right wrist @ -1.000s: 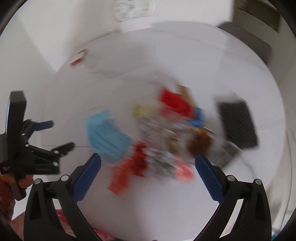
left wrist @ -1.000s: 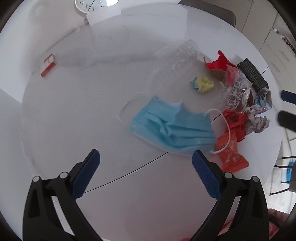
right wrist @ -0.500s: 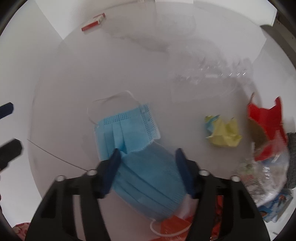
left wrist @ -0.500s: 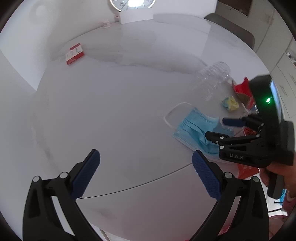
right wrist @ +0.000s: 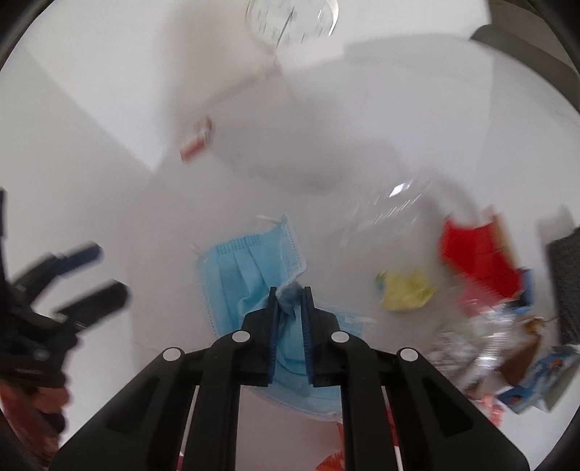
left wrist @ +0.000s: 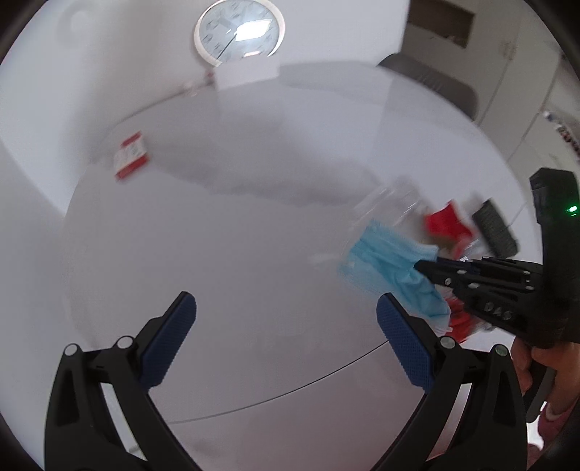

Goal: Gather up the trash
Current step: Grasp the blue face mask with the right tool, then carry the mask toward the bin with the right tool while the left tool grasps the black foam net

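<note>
My right gripper (right wrist: 289, 290) is shut on a blue face mask (right wrist: 250, 268) and holds it just above the white table (right wrist: 362, 152); the mask (left wrist: 391, 264) hangs from that gripper (left wrist: 420, 264) in the left wrist view. My left gripper (left wrist: 286, 308) is open and empty over bare table, to the left of the mask. A pile of trash lies to the right: a yellow crumpled paper (right wrist: 406, 290), a red wrapper (right wrist: 475, 253), a clear plastic bottle (right wrist: 391, 206) and printed wrappers (right wrist: 482, 347).
A small red and white box (left wrist: 130, 155) lies at the table's far left. A round clock (left wrist: 239, 30) stands at the back. A dark mesh object (left wrist: 494, 228) lies at the right of the pile. A chair back (left wrist: 431, 81) is behind the table.
My right gripper has closed on the blue mask and lifted it off the table. My left gripper has tilted up and stays open.
</note>
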The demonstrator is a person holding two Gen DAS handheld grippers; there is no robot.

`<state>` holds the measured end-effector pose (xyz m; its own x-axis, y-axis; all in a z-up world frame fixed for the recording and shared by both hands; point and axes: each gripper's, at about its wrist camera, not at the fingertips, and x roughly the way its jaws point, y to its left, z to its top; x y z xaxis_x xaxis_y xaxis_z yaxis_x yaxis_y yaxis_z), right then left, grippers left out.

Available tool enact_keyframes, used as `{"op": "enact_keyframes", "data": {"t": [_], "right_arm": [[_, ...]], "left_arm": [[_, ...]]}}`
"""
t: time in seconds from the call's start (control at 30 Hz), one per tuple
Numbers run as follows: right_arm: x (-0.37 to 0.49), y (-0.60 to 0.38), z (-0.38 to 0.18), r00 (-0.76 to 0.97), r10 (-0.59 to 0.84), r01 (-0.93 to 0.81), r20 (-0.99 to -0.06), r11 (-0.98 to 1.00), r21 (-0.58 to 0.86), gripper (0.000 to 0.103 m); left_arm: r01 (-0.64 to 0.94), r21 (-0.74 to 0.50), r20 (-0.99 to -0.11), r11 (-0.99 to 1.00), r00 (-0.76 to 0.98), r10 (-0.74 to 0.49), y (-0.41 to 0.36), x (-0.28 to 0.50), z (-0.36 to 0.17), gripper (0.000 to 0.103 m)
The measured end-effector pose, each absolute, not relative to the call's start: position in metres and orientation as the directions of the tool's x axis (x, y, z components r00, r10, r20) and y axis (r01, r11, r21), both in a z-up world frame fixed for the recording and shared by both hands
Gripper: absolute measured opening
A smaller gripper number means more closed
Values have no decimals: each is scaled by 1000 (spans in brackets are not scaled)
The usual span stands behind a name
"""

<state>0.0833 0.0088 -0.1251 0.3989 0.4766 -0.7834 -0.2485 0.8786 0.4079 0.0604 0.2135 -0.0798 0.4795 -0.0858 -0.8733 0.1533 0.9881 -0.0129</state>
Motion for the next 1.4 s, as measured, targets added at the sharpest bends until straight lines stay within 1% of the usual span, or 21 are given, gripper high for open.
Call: {"op": "enact_keyframes", "data": {"t": [0.1,0.17,0.23,0.3,0.33,0.37,0.43,0.53,0.6,0.7,0.83,0.93,0.97,1.07,1.13,1.2,1.23,1.3,1.4], "right_arm": [[74,-28,-92,495,479,-201,-725,875,441,12],[63,-66,-68,585,427,-143,-690,891,430,12],[49,-103,-54,639,361,-78,-679,909,410,12],[28,-156,-44,681,244,44,-690,928,371,12],[19,-173,-44,690,206,84,-694,929,359,12],[8,-193,-45,696,160,133,-700,929,344,12],[-16,-238,-48,683,63,240,-728,922,305,13],[-53,-290,-65,656,-10,355,-754,886,297,13],[-75,-323,-77,641,-38,411,-766,861,301,13],[-103,-349,-99,623,-57,456,-780,837,304,13],[-119,-378,-115,625,-33,473,-780,811,344,14],[-129,-403,-122,630,-10,471,-776,800,372,15],[-134,-412,-124,633,-1,467,-774,798,381,15],[-137,-427,-123,639,25,452,-768,796,402,15],[-135,-433,-125,645,43,438,-763,797,416,15],[-143,-439,-124,650,56,426,-757,799,424,15],[-144,-441,-125,652,62,419,-756,801,428,15],[-149,-447,-127,654,73,412,-753,801,435,15],[-155,-453,-134,653,89,404,-752,799,445,15]], "left_arm": [[218,-62,-854,974,494,-165,186,68,-64,95],[262,-101,-845,960,486,-221,161,72,-58,95],[327,-142,-839,934,461,-289,125,80,-56,95],[379,-160,-843,911,429,-326,91,87,-58,95],[425,-184,-844,886,394,-365,61,92,-62,95],[444,-194,-850,875,369,-376,37,97,-66,95],[461,-220,-859,860,326,-395,-8,105,-76,95],[444,-288,-882,848,222,-416,-77,125,-99,95],[387,-310,-902,868,169,-397,-123,135,-120,95],[313,-311,-927,897,109,-359,-169,152,-146,95],[211,-225,-967,951,74,-245,-211,165,-173,94],[138,-141,-988,980,45,-149,-235,173,-189,90],[119,-109,-992,987,47,-116,-242,174,-192,87],[95,-26,-997,995,66,-32,-260,178,-199,83],[88,31,-997,996,73,24,-271,179,-204,79],[72,61,-996,996,75,56,-276,181,-207,70],[55,74,-995,996,67,71,-279,181,-210,67],[42,79,-995,996,56,77,-283,182,-214,55],[28,100,-993,995,59,99,-292,184,-217,48]]}}
